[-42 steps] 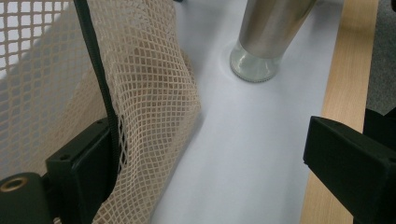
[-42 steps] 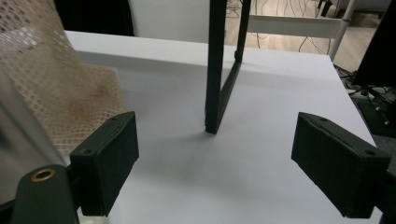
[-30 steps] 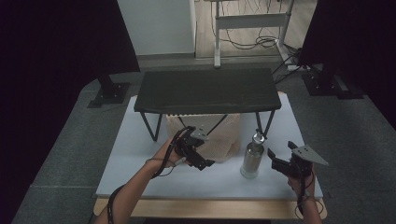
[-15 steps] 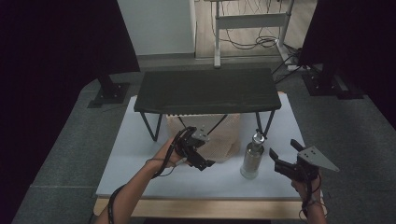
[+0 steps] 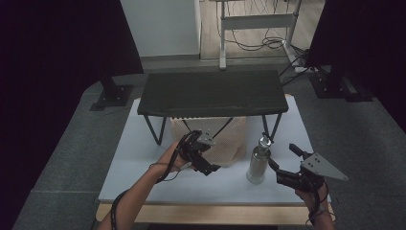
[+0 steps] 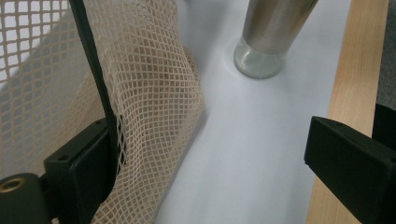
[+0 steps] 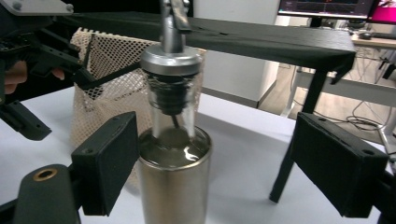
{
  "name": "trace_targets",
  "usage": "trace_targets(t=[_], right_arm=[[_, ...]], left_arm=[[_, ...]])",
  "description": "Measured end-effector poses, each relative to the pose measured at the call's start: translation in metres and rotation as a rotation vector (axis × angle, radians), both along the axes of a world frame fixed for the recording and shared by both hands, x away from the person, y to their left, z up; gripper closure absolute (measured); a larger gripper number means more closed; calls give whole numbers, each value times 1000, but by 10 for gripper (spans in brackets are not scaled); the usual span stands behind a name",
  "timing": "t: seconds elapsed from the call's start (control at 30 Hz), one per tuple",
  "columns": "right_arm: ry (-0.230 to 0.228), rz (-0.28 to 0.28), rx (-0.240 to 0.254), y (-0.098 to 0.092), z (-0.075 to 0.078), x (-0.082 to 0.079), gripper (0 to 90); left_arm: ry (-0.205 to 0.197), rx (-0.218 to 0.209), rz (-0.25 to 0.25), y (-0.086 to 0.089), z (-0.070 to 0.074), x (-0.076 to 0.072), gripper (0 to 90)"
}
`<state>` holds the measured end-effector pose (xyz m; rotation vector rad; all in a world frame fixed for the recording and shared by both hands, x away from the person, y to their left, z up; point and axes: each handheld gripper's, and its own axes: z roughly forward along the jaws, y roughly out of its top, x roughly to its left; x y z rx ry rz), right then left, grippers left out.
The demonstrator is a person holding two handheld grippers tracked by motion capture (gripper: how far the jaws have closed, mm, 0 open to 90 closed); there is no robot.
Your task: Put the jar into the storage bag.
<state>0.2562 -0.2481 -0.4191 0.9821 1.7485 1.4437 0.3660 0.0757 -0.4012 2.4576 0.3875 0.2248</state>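
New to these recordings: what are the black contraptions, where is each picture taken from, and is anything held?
No robot here: a person holds a handheld two-jaw tool in each hand. The high view looks down on a white table with a small black stand on it. The left tool is at a beige mesh bag; its own camera shows its jaws apart, one against the mesh and a black strap. The right tool is open beside a steel-sleeved glass bottle; its camera shows the bottle between the jaws, ungripped. Nothing is clamped.

mesh bag [image 5: 225,141] under rack [image 5: 210,93] | bottle [image 5: 257,163] R of bag | both on table [image 5: 139,167]
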Motion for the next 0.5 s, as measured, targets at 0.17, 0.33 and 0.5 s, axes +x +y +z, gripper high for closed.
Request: trace_targets(t=[0.17,0.33,0.5], right_arm=[[4,33,9,7,1,3,181],[2,75,-25,16,4,5,242],[-5,79,-24,21,7,8,264]], left_arm=[[2,-5,-5,1,0,0,57],[4,-13,5,1,-3,2,56],[7,-10,1,1,-2,2,56]])
